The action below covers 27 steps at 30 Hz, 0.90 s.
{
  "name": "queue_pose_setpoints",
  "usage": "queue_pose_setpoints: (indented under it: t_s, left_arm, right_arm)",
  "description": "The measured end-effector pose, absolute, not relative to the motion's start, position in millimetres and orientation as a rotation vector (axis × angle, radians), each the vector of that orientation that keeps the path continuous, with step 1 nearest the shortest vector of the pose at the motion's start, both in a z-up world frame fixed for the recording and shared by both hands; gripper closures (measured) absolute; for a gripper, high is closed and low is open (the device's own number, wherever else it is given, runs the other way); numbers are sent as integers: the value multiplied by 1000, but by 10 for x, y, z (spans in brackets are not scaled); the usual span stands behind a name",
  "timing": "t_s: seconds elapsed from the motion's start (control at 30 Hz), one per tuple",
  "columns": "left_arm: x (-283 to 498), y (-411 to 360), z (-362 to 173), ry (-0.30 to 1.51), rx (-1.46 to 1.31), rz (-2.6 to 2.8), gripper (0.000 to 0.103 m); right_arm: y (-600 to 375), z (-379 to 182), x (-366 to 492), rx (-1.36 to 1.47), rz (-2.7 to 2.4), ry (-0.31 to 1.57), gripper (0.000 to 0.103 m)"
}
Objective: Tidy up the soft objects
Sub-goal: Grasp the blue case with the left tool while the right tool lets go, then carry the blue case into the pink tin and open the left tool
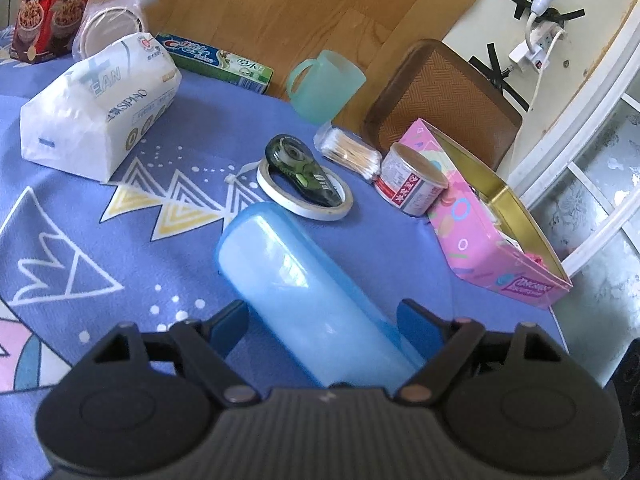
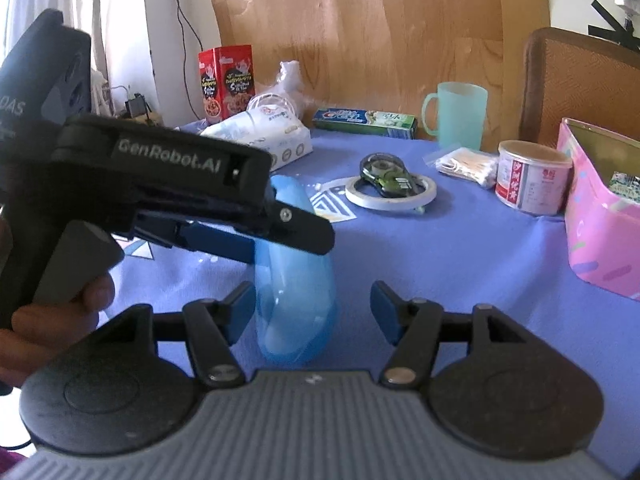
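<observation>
left tool: my jaws stand wide on either side of the blue case, and I see a gap at both pads, so I am not gripping it.
right tool: also wide, empty, with the near end of the case just ahead of it.
blue case: lies on the blue worktop near my edge, long axis running away from me.
tissue pack: the plainly soft thing, lying towards the far left corner, untouched.
cotton swabs: bagged, beside the tin can near the right edge.
pink box: open at the right edge, a few items inside.
progress: I judge it early; most things lie scattered and sorting is left.
</observation>
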<state>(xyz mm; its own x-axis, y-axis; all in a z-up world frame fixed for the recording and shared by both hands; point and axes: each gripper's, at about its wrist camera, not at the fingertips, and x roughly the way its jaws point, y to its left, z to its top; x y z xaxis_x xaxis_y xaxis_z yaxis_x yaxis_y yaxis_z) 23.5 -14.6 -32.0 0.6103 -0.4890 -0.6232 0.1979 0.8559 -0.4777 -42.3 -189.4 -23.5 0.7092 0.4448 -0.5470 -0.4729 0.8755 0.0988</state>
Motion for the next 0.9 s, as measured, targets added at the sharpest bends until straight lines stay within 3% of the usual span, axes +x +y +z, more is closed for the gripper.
queue_pose_setpoints:
  t_s: [0.27, 0.6, 0.8, 0.9]
  left_arm:
    - [109, 301, -263, 789, -446, -315, 19]
    - [-142, 684, -278, 775, -457, -244, 19]
    - [-163, 590, -297, 786, -422, -315, 19]
    - [-164, 535, -323, 797, -394, -334, 19]
  right_arm:
    - [-1665, -85, -672, -106, 719, 490, 37]
    - [-1324, -90, -683, -149, 855, 493, 36]
    - [-1453, -130, -623, -124, 802, 541, 19]
    - [-1354, -250, -624, -142, 841, 604, 17]
